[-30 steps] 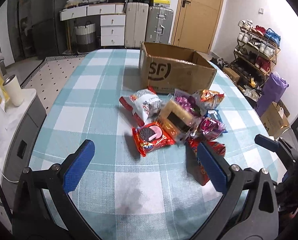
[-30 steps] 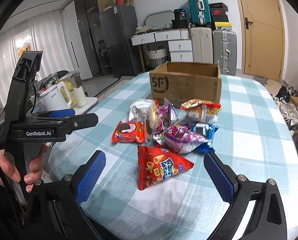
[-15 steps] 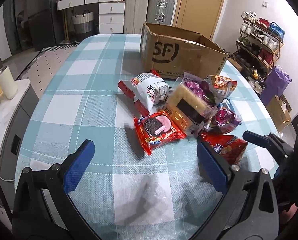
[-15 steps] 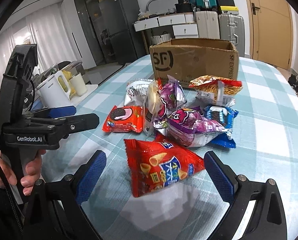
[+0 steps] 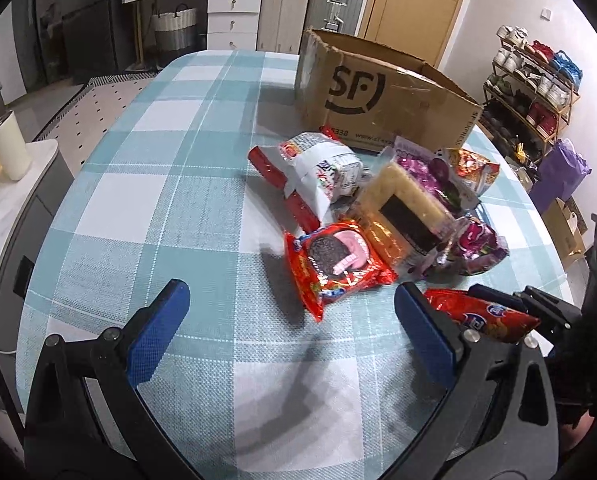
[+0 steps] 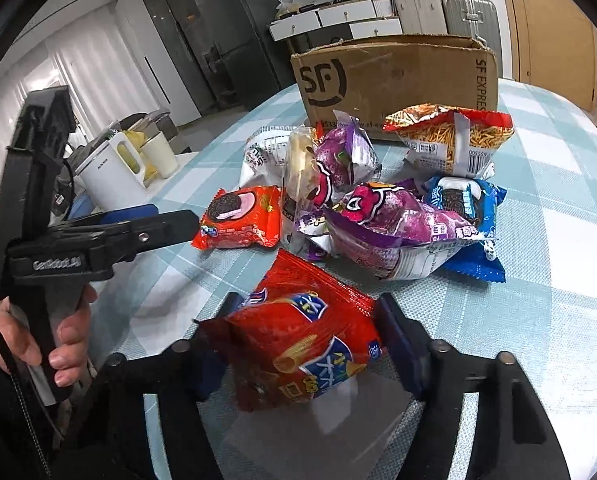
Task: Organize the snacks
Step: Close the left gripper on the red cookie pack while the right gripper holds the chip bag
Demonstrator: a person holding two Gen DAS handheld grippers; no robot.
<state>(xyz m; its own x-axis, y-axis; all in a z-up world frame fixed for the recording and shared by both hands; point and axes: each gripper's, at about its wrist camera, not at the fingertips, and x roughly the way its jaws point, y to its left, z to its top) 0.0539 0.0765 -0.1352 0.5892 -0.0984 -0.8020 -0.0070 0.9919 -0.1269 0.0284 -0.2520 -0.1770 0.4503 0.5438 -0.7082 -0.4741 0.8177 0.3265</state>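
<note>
The left wrist view looked down from close above the table (image 5: 146,184), facing the box (image 5: 382,100). The right wrist view sat lower, facing the box (image 6: 394,80). Both shared the snacks (image 5: 338,264) (image 6: 378,216).

White kettle (image 6: 110,172), cream tumbler (image 5: 8,146), shoe rack (image 5: 534,92), silver suitcases (image 5: 310,4).
</note>
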